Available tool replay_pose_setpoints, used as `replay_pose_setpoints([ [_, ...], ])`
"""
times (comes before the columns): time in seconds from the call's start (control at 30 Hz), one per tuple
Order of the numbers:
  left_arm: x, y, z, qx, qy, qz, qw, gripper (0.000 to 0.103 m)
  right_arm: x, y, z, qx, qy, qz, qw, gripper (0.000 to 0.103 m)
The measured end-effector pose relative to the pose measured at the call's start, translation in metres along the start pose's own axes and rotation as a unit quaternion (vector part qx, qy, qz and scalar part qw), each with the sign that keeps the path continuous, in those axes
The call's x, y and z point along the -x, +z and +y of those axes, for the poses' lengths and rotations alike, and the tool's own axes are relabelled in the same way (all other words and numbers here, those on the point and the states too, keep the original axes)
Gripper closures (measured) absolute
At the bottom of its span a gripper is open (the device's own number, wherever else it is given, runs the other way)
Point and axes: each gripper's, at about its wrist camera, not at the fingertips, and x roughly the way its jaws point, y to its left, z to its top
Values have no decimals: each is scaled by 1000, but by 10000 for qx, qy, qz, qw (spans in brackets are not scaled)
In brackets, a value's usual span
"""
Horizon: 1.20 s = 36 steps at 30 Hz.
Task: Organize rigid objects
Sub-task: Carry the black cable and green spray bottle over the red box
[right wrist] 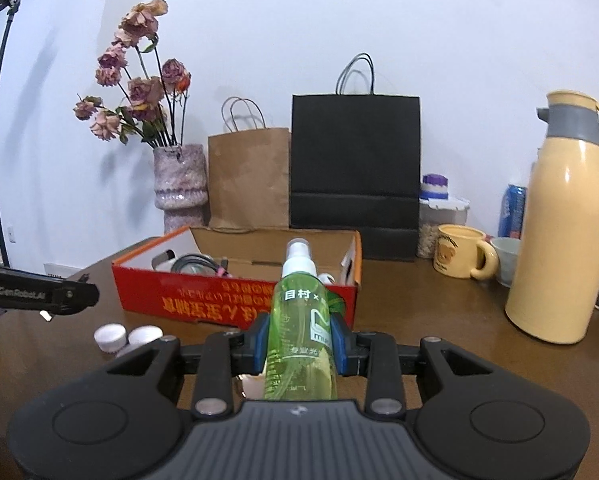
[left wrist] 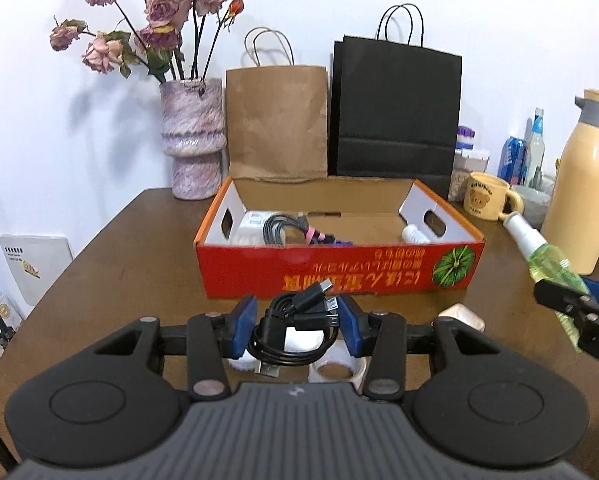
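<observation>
Left tool (left wrist: pixel 297 326): blue pads clenched on a coiled black cable bundle (left wrist: pixel 295 332), connectors sticking up out of the coil; bundle is off the surface (left wrist: pixel 111 272), held just short of the near red wall of the open cardboard box (left wrist: pixel 339 268). Under and just beyond this tool, on the surface: a white ribbed cap (left wrist: pixel 241 363) to its left side, a white tape ring (left wrist: pixel 337 370) to its right side. Ahead of it, inside the box at the left end, a white adapter (left wrist: pixel 253 222) touches a grey coiled cable (left wrist: pixel 281 228) with pink-banded plugs; at the right end lies a small white bottle (left wrist: pixel 415 235). Past the box, against the wall: vase of dried roses (left wrist: pixel 191 136), brown paper bag (left wrist: pixel 277 120), black paper bag (left wrist: pixel 395 112). Right tool (right wrist: pixel 299 338): pads clenched on the body of a green spray bottle (right wrist: pixel 301 320), white nozzle pointing away toward the box, bottle clear of the surface and near the box's right front corner. To the left of this tool, two white caps (right wrist: pixel 109 336) sit side by side on the surface. To its right, well apart: yellow bear mug (right wrist: pixel 457 256), a blue can (right wrist: pixel 513 210) and a tall cream thermos jug (right wrist: pixel 567 220).
</observation>
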Motion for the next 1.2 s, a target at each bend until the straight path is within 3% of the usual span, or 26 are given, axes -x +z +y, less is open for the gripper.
replay_pose_setpoints([
  [0.53, -26, 33, -10, 189, -24, -187, 9996, 59, -31, 36, 15, -53, 19, -135, 9999, 73],
  [1.2, -76, 68, -4, 533, 172, -307, 9980, 59, -98, 61, 12, -166, -42, -144, 9997, 73],
])
